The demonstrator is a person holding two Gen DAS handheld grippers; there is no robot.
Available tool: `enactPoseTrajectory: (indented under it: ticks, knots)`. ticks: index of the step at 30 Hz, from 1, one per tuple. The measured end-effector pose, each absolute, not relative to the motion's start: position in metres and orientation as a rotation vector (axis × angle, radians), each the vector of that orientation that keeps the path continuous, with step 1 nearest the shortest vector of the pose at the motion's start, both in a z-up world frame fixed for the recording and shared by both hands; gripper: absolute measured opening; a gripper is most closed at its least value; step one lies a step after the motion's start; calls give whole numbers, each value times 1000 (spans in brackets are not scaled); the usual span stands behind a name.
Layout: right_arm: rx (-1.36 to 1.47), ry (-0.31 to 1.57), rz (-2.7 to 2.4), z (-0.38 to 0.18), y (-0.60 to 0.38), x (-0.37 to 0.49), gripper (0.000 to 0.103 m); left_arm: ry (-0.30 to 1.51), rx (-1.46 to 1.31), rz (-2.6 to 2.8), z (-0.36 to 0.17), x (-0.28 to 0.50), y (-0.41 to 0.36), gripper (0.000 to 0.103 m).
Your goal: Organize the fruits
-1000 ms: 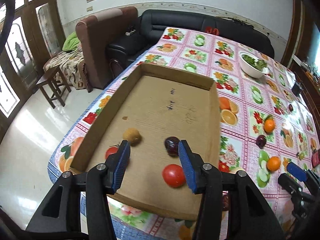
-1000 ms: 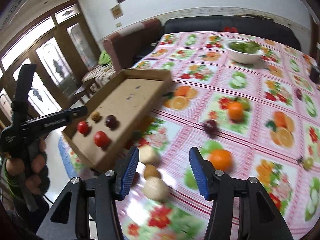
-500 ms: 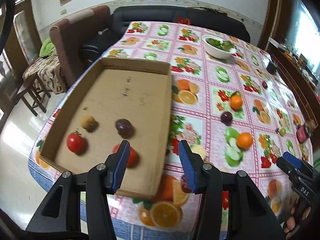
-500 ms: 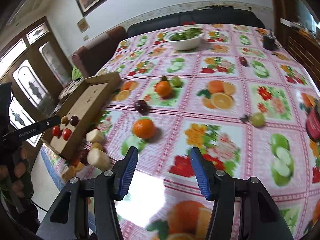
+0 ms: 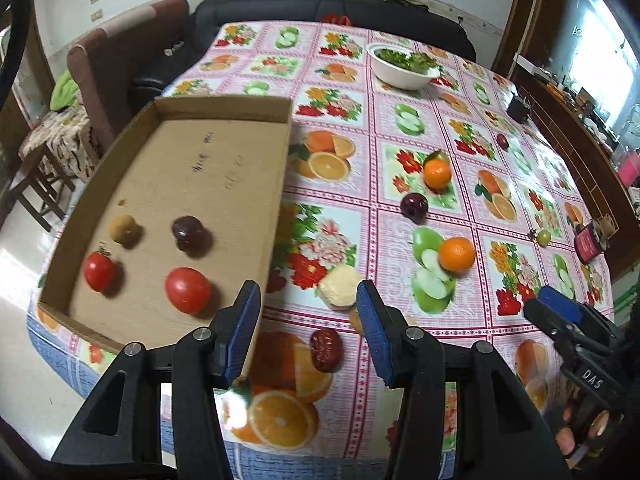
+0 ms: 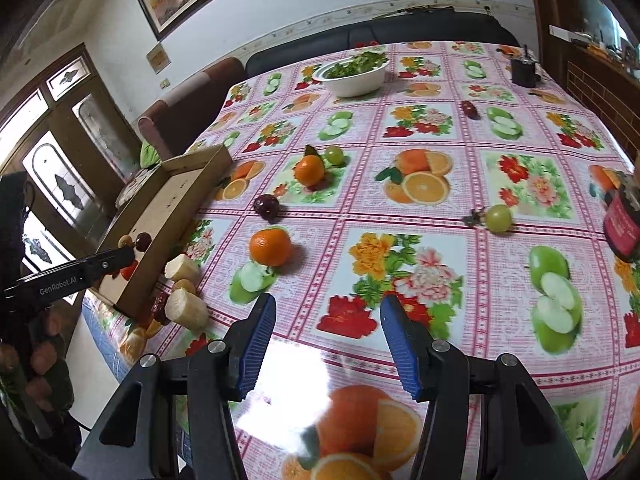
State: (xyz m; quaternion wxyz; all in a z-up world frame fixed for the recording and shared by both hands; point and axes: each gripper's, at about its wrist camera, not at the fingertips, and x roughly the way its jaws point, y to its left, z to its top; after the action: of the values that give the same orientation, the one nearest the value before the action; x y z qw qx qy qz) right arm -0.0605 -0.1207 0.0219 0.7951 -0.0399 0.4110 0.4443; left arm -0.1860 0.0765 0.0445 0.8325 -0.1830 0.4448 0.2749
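Observation:
A cardboard tray [image 5: 224, 152] holds two red tomatoes [image 5: 188, 290], a dark plum [image 5: 188, 232] and a small brown fruit [image 5: 124, 230]. My left gripper [image 5: 308, 336] is open and empty above a red date [image 5: 326, 350], beside a pale yellow chunk [image 5: 340, 286]. On the tablecloth lie two oranges [image 6: 270, 246], a dark plum [image 6: 267, 205] and green grapes [image 6: 498, 218]. My right gripper [image 6: 326, 348] is open and empty over the cloth. The tray also shows in the right wrist view [image 6: 168, 216].
A white bowl of greens [image 6: 352, 74] stands at the far side. A dark red jar [image 6: 624, 224] is at the right edge. A black cup [image 6: 524, 72] stands at the far right. A sofa and armchair lie beyond the table.
My left gripper has swung right, from over the tray to the cloth beside it. My right gripper has moved right and away from the pale chunks, over the middle of the table.

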Motion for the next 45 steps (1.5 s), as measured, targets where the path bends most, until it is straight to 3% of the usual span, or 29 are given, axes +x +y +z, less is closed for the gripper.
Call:
enactPoseTrajectory:
  ticks: [23, 25, 26, 28, 45]
  knots:
    - [-164, 936, 1043, -1, -24, -42, 56, 1072, -412, 546, -4, -138, 86, 48]
    - [-176, 930, 1044, -4, -17, -42, 56, 1069, -401, 542, -5, -137, 85, 38]
    - [-187, 922, 1042, -4, -15, -42, 54, 1073, -400, 535, -7, -136, 84, 33]
    - [-207, 915, 1040, -4, -13, -43, 36, 1069, -387, 540, -7, -135, 85, 30]
    - [-130, 779, 1005, 49, -65, -55, 37, 900, -361, 549, 45, -163, 80, 30]
